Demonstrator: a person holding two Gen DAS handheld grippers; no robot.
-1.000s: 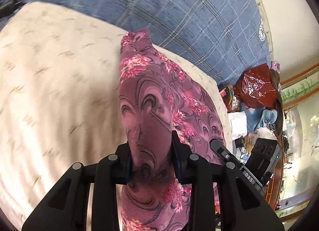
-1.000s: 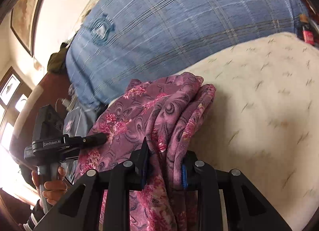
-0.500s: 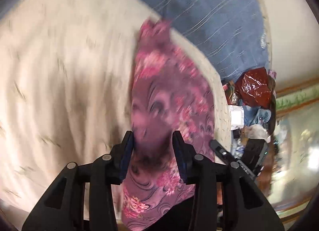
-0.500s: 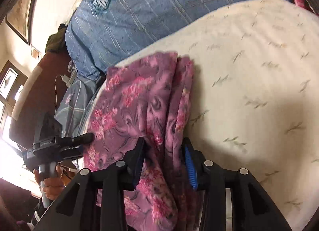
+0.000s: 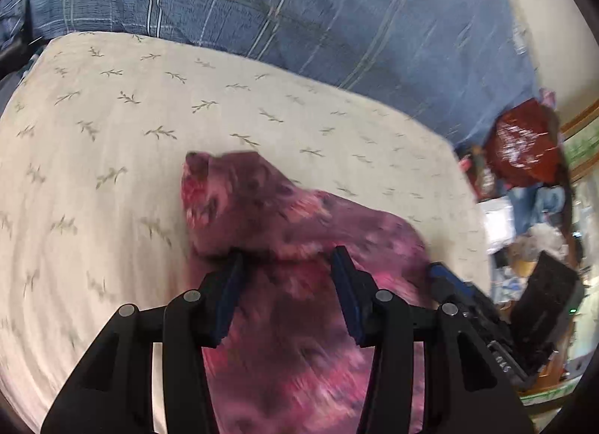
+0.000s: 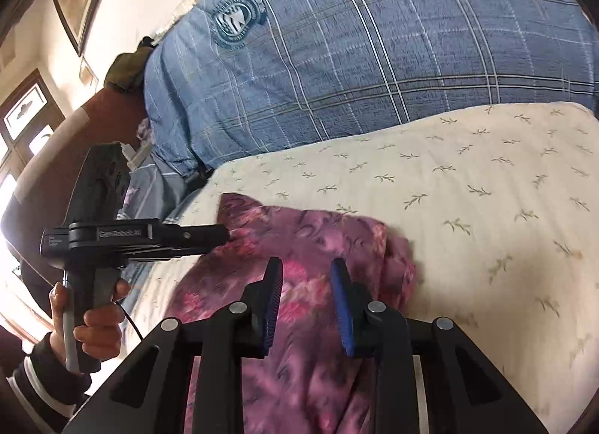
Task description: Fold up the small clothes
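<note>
Cream bedding with a small sprig print (image 5: 157, 104) fills most of what I see from both wrists, and a blue plaid quilt (image 6: 374, 59) with a round crest is heaped behind it from about 10 to 2 o'clock. At 3 o'clock in my left view there is bedside clutter, among it a shiny red bag (image 5: 524, 145).

My piece of clothing, a purple floral garment (image 5: 292, 284), lies bunched on the cream bedding near its close edge. In the left wrist view it runs from the centre down to 6 o'clock, with a folded hump at about 10 o'clock of my left gripper (image 5: 286, 280). That gripper's jaws are opening; the cloth sits between them, but the pads stand clear of it, so I read no grip there. The picture is blurred with motion.

From the right wrist, the garment (image 6: 318, 246) spreads from the centre down to 6 o'clock. My right gripper (image 6: 307, 284) hangs over it, jaws closing, cloth lying under and between the blue pads, which are not pressing on it. At 9 o'clock a hand (image 6: 90, 321) holds the left gripper's handle, its tip touching the garment's left edge.
</note>
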